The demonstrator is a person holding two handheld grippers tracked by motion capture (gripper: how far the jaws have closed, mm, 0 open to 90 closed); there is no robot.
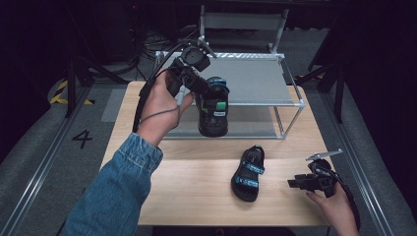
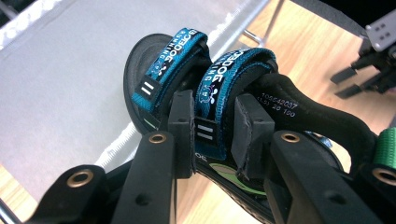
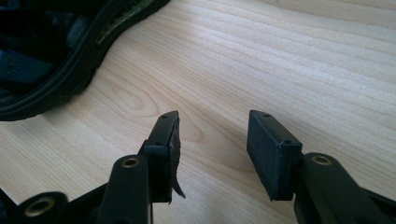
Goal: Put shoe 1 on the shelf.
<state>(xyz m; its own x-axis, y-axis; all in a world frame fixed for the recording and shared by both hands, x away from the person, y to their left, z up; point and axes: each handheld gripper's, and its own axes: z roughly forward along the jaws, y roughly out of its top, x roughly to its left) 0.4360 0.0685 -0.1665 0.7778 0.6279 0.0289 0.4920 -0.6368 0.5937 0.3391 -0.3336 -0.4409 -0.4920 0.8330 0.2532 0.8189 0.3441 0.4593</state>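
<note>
You have two sandals here, both black with blue straps. One sandal (image 1: 213, 110) hangs in the air in your left gripper (image 2: 215, 140), in front of the rack (image 1: 290, 93); the jaws are clamped on a blue strap (image 2: 219, 88) across its middle. The other sandal (image 1: 248, 173) lies flat on the table (image 1: 196, 187), well apart from the first. Your right gripper (image 3: 212, 149) rests low over bare wood near the table's right edge, just beside that sandal, jaws apart with nothing between them.

The table is pale wood. One two-level rack with grey shelves and a metal frame stands at its far side. Around it lies a grey floor with rails, cables and a painted 4 (image 1: 82, 138), against a dark room.

The held sandal hangs with its long axis roughly upright, sole facing you. The lying sandal runs near to far, tilted slightly right at its far end.
</note>
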